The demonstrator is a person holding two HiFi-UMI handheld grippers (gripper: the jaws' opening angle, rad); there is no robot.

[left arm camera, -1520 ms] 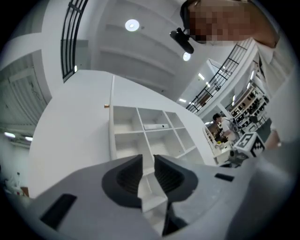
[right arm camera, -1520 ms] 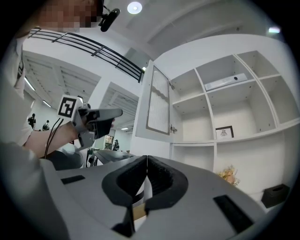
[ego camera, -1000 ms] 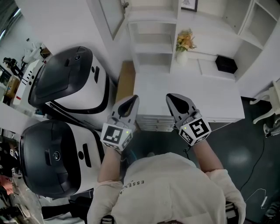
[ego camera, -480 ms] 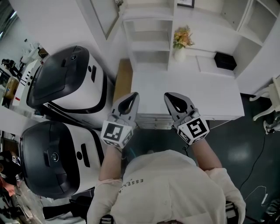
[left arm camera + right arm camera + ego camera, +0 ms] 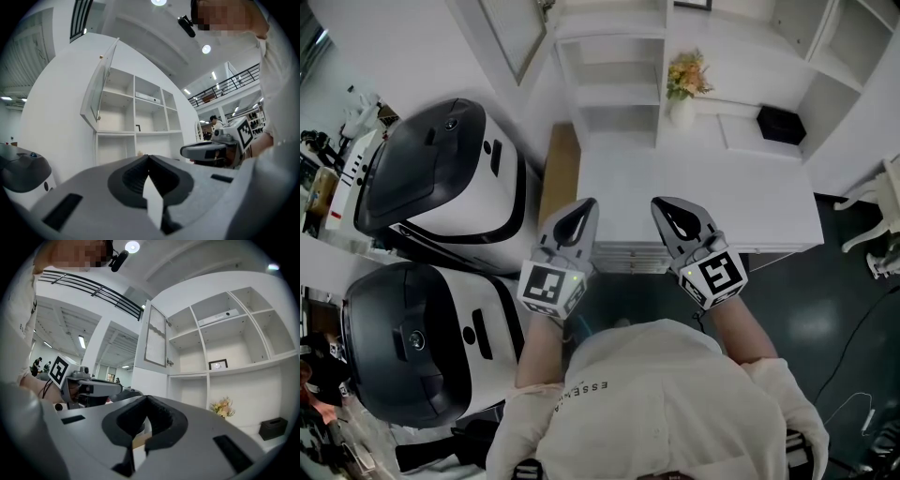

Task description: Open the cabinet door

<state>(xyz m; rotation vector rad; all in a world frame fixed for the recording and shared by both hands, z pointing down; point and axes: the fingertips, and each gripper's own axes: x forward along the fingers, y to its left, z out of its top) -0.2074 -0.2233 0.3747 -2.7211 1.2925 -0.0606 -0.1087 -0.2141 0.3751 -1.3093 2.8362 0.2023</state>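
The white cabinet (image 5: 609,94) stands on the back of a white desk (image 5: 722,192). Its glass-panelled door (image 5: 508,33) stands swung out to the left, away from the shelves; it also shows as the door (image 5: 101,86) in the left gripper view and the door (image 5: 157,341) in the right gripper view. My left gripper (image 5: 587,204) and right gripper (image 5: 659,203) are side by side over the desk's front edge and point level at the cabinet. Both are shut with nothing between the jaws, well short of the door. The same holds for the left gripper (image 5: 148,156) and right gripper (image 5: 146,397) in their own views.
Two large black-and-white machines (image 5: 441,178) (image 5: 412,342) fill the left side beside the desk. A vase of flowers (image 5: 682,89) and a black box (image 5: 782,125) sit at the back of the desk. A framed picture (image 5: 218,364) stands on a shelf. Drawers (image 5: 623,255) lie under the desk's front.
The head view has drifted slightly, so the desk sits a little higher in it. Both grippers have stayed where they were, still shut.
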